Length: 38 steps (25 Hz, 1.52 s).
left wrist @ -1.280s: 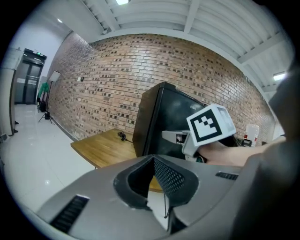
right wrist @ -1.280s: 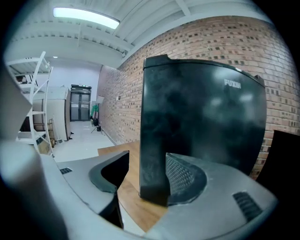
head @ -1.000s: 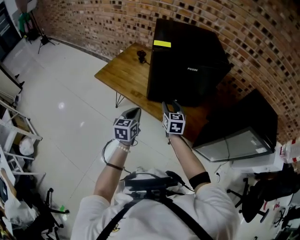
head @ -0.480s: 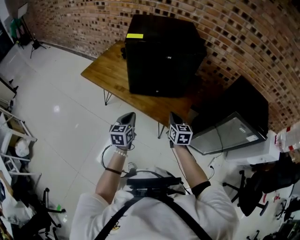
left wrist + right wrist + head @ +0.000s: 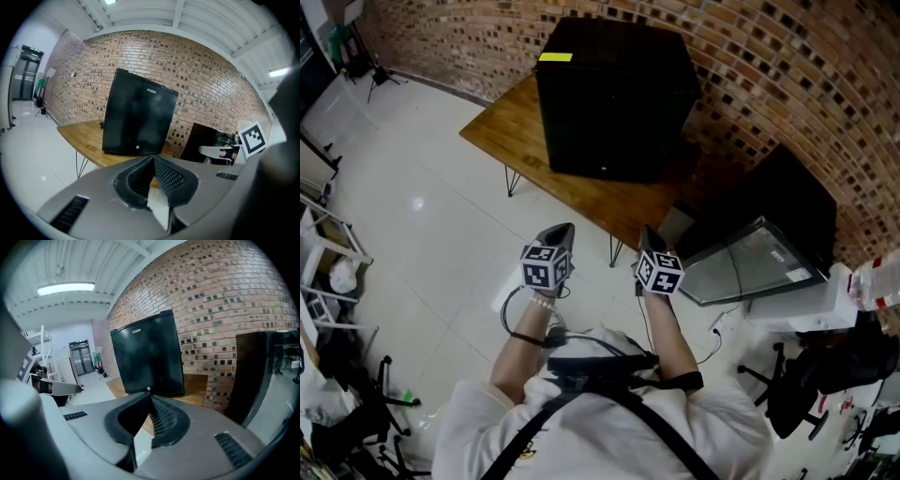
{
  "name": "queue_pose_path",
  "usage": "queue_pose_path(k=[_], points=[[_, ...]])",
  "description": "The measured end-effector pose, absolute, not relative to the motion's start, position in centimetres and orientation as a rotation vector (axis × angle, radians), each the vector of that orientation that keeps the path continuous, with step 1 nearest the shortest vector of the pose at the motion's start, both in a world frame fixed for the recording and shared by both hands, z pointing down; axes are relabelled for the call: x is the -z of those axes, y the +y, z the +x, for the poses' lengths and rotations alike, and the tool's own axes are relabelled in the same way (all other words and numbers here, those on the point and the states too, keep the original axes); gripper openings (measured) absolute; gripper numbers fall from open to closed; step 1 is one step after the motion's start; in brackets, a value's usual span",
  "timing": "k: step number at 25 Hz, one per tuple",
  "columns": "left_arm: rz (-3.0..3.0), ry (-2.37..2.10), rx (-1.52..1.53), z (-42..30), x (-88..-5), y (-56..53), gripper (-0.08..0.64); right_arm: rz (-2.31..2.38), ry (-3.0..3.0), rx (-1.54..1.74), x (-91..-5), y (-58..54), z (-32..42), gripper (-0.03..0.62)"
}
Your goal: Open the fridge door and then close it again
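A black mini fridge (image 5: 614,94) stands on a wooden table (image 5: 511,131) against the brick wall, with its door closed and a yellow sticker on top. The same fridge (image 5: 138,119) fills the middle of the left gripper view and shows as the fridge (image 5: 147,359) in the right gripper view. My left gripper (image 5: 565,228) is shut and empty, held over the white floor short of the table's near edge. The right gripper (image 5: 645,231) is level with it, also shut with nothing in it. Both point toward the fridge front from some way off.
A dark cabinet (image 5: 787,211) with a leaning grey panel (image 5: 750,267) stands right of the table. A black office chair (image 5: 820,375) is at the far right. Metal shelving (image 5: 328,253) lines the left edge. A cable loop (image 5: 511,305) lies on the floor below my left hand.
Both grippers have drawn back from the fridge front toward me. The right gripper's jaws, apart beside the fridge a second ago, have closed on nothing.
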<state>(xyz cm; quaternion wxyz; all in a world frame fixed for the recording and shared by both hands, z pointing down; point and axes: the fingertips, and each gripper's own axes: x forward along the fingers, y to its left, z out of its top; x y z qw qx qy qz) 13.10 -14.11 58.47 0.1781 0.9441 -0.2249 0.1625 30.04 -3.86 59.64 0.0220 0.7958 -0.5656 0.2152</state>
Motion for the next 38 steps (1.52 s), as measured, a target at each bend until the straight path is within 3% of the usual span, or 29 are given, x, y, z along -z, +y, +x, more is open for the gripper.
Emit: queue_pose_path(k=[38], points=[[2.698,-0.625,-0.441,14.3,-57.4,-15.8,0.0,2.37,-1.92,-0.65,-57.0,-7.0,28.0,0.003]])
